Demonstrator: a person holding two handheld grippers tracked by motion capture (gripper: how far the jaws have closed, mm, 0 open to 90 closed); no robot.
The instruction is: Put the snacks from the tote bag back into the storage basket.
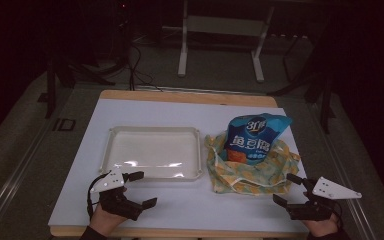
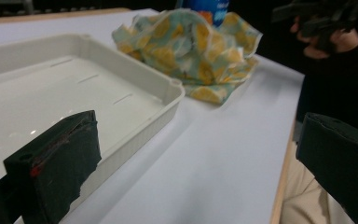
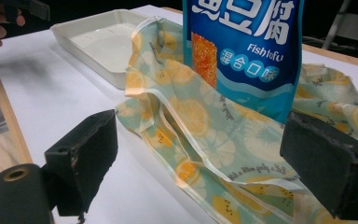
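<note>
A blue snack bag marked "Fish tofu" stands upright in a crumpled lemon-print cloth bag at the table's right. An empty white tray lies to its left. My left gripper is open near the tray's front left corner, nothing between its jaws. My right gripper is open at the cloth bag's front right edge, its jaws straddling the fabric without touching it.
A white sheet covers the wooden table. Bare room lies along the front edge between the two hands. Beyond the table stand a white frame's legs and cables on a dark floor.
</note>
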